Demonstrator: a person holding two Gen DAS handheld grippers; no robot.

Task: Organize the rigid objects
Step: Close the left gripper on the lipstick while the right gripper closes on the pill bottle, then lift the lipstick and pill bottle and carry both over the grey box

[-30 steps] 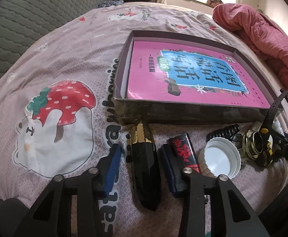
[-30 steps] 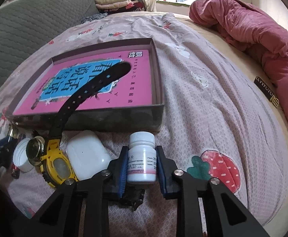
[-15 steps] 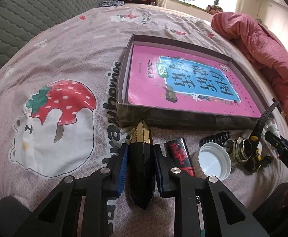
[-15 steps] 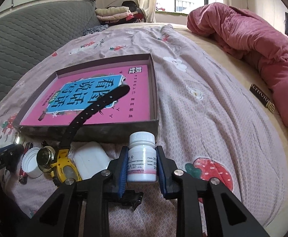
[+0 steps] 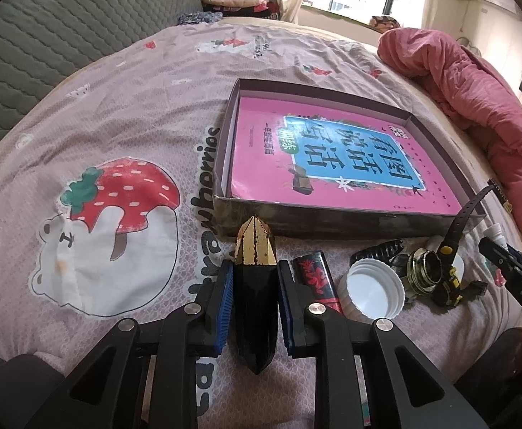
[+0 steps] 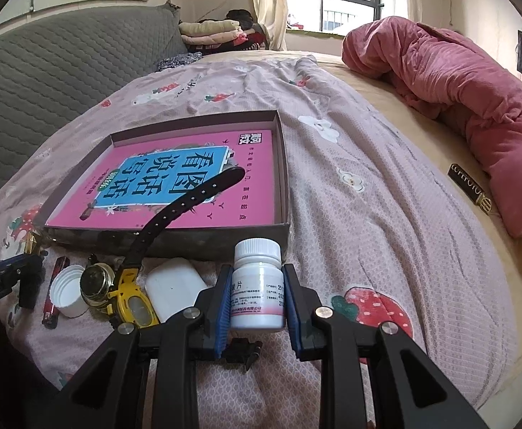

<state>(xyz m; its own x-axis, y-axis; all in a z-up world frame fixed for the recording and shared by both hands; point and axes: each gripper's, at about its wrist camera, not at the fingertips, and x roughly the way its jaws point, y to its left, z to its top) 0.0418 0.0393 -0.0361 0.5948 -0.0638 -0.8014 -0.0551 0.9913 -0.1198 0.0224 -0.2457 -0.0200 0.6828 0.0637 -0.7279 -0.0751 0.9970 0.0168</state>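
Both tongs are loaded, the left tongs point(image 5: 253, 296) having just closed on a black, gold-tipped faceted case point(image 5: 254, 286) lying on the bed point(image 5: 99, 107) before the box point(image 5: 332, 220), the right tongs point(image 6: 257, 300) clamping a white pill bottle point(image 6: 257, 286); the tapered case may slip when lifted.

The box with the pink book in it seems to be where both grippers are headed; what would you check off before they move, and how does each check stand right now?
1. Left gripper shut on the black-and-gold faceted case: ok; its jaws have just closed on it.
2. Right gripper shut on the white pill bottle, bottle upright: ok.
3. Box open on top: ok.
4. Free space inside: not ok; the pink book covers nearly the whole floor, so things would land on it.
5. Path clear: not ok; the yellow watch has its black strap leaning over the box's near wall.
6. Grip firmness for lifting: cannot tell.
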